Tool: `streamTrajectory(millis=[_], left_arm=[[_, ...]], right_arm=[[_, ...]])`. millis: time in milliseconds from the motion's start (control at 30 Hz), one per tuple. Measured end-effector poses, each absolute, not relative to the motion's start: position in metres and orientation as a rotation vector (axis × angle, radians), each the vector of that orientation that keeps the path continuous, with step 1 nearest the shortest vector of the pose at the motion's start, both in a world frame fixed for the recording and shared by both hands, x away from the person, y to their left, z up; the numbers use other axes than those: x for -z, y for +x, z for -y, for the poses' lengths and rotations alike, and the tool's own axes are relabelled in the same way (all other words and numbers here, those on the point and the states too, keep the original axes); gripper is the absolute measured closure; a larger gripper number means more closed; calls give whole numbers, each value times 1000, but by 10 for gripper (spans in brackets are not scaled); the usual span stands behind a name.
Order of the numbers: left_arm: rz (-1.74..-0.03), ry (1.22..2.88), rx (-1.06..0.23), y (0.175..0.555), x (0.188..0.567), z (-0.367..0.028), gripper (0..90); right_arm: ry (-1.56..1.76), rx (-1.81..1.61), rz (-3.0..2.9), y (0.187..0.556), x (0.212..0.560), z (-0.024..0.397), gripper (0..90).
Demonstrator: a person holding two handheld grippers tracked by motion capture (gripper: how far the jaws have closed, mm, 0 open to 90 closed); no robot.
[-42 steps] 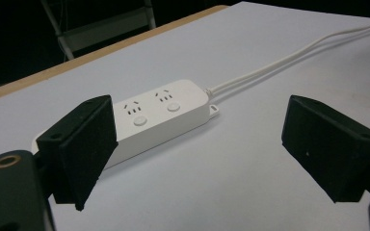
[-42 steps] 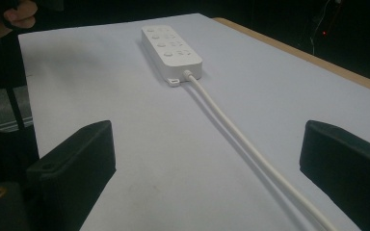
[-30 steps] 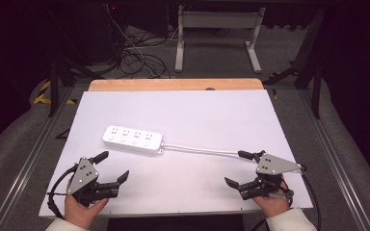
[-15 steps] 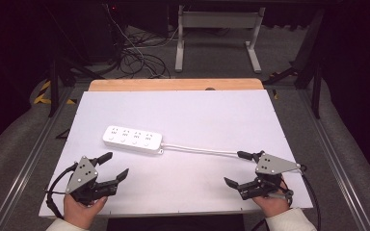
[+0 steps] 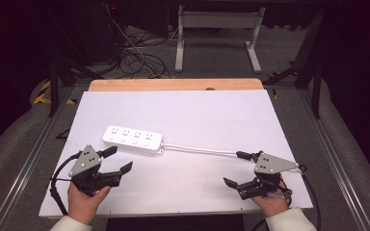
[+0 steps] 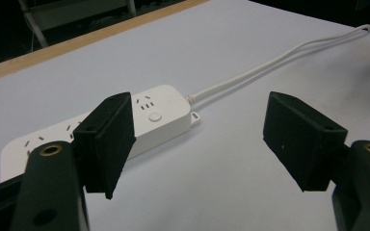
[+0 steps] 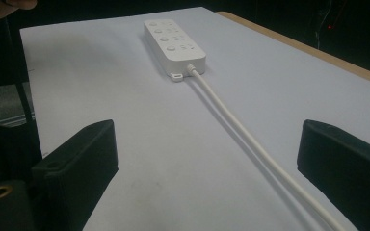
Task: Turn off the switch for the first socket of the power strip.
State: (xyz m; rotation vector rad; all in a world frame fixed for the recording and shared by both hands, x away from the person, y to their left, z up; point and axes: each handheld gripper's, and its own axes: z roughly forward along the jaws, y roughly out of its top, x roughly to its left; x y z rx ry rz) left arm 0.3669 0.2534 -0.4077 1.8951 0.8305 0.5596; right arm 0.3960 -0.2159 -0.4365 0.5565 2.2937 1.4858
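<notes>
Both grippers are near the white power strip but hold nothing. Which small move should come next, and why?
Probably ease the left gripper forward toward the near end of the power strip. Its jaws stand open with nothing between them, and the strip lies flat just ahead. The right gripper is also open, with the white cord running between its jaws on the table, so it could grip the cord afterwards.

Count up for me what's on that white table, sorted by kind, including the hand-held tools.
Power strips, white: 1, power strip
Cords, white: 1, cord
Hand-held grippers, black, jaws open: 2, left gripper, right gripper
Total: 4
</notes>
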Motion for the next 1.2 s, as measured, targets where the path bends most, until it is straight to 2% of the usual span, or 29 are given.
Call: streamTrajectory(millis=[1200], left_arm=[[-809,2013,-532,418,390,-205,319]], right_arm=[[546,-1493,-2315,396,438,215,77]])
